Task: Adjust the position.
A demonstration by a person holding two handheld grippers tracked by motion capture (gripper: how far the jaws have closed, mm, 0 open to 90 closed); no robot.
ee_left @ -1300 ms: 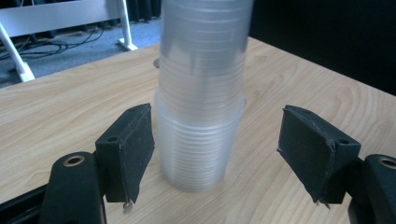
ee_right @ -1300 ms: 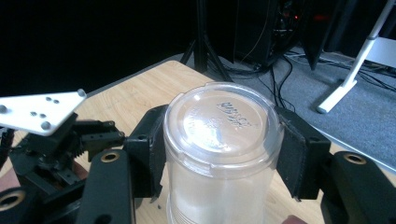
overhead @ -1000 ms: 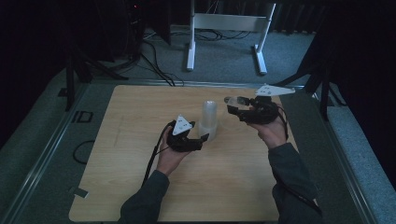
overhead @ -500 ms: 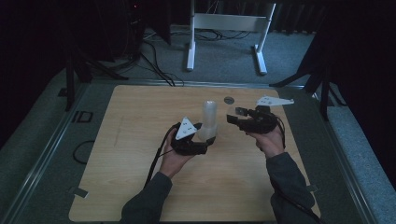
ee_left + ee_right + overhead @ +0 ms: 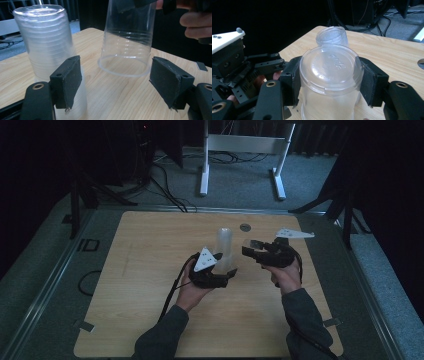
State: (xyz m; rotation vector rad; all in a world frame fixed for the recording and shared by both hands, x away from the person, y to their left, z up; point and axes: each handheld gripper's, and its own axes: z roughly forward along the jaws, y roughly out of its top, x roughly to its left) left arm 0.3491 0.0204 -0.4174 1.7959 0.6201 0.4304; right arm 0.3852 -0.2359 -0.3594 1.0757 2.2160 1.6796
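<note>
The right gripper (image 5: pixel 328 82) clamps a single upside-down clear plastic cup (image 5: pixel 329 75), held just above the wooden table (image 5: pixel 150 285). The left gripper (image 5: pixel 115 80), jaws parted and just opening, stands beside the upside-down cup stack (image 5: pixel 47 45).

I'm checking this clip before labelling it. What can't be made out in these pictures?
- Stack of cups: how many are nested; the walls blur together.
- Single cup in the right gripper: whether its rim touches the table; left gripper view unclear.
- Stack's foot: hidden by the left gripper, high view.
</note>
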